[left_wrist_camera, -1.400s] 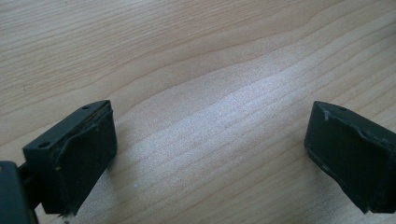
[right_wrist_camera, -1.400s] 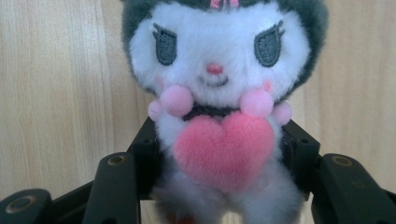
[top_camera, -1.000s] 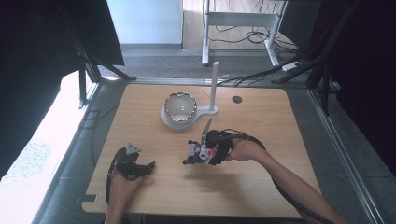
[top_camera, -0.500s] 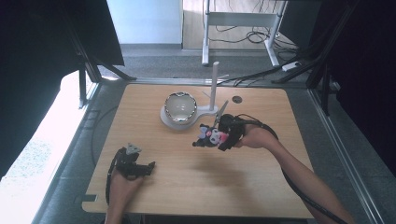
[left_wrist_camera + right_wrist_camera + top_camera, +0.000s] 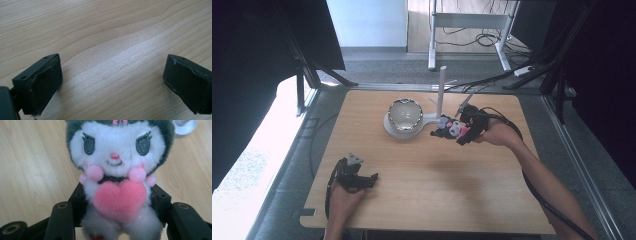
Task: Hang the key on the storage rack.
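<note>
1. At the near edge of the desk point(image 5: 422, 200), toward 7 o'clock in the high view, the left tongs point(image 5: 373, 179) are found resting in the same spot as a second ago; no shift is seen.
2. In the left gripper view, the left tongs point(image 5: 112, 82) are shown released, the jaws spread wide apart with bare wood between them; nothing is held or touched.
3. The change is made by the right tongs point(image 5: 443, 133): over the last second they have been carried from the middle of the desk away from the person, toward 1 o'clock, and seem lifted slightly off the wood.
4. The plush toy point(image 5: 452, 129) has been carried along with them and is now placed just beside the white stand point(image 5: 440, 95), at about 3 o'clock from the shiny bowl point(image 5: 405, 114).
5. In the right gripper view, the right tongs point(image 5: 117, 205) are seen clenched on the body of the plush toy point(image 5: 117, 170), one jaw pressed into each flank below the pink heart; the face is turned toward the camera.
6. It is judged that the transport is well under way and that the toy is being brought toward the bowl or the stand at the far side; which of the two is meant cannot be told.
7. The release has not yet been made.
</note>
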